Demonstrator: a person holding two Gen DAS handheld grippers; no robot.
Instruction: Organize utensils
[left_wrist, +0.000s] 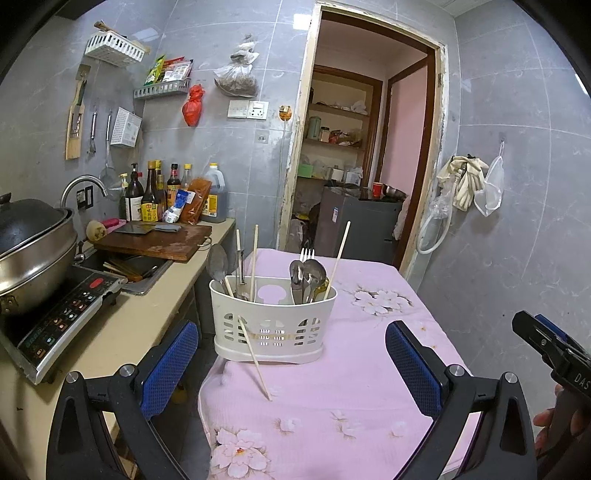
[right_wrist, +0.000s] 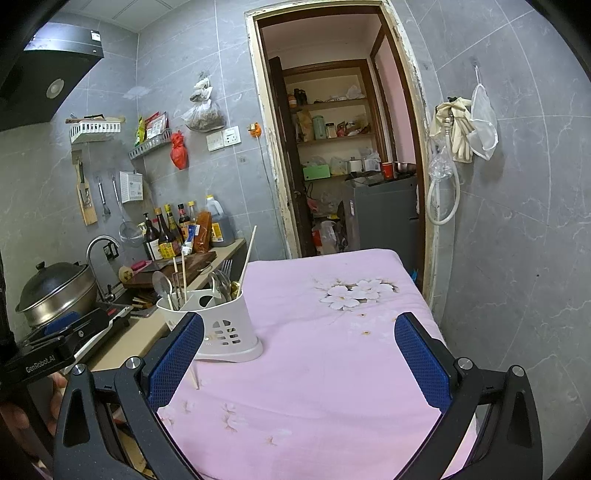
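A white slotted utensil caddy (left_wrist: 273, 325) stands on the pink flowered tablecloth (left_wrist: 351, 387), holding spoons (left_wrist: 306, 277), a fork (left_wrist: 306, 254) and several chopsticks. One loose chopstick (left_wrist: 255, 358) leans against the caddy's front, its tip resting on the cloth. My left gripper (left_wrist: 291, 362) is open just in front of the caddy, nothing between its blue pads. In the right wrist view the caddy (right_wrist: 218, 328) sits to the left, partly behind the left finger, with the loose chopstick's tip (right_wrist: 194, 380) showing below. My right gripper (right_wrist: 299, 362) is open over bare cloth.
A counter on the left carries an induction cooker (left_wrist: 62, 321), a large lidded pot (left_wrist: 29, 251), a cutting board (left_wrist: 155, 242) and sauce bottles (left_wrist: 159, 192). An open doorway (left_wrist: 362, 147) is beyond the table. A tiled wall with hanging gloves (left_wrist: 465, 181) is to the right.
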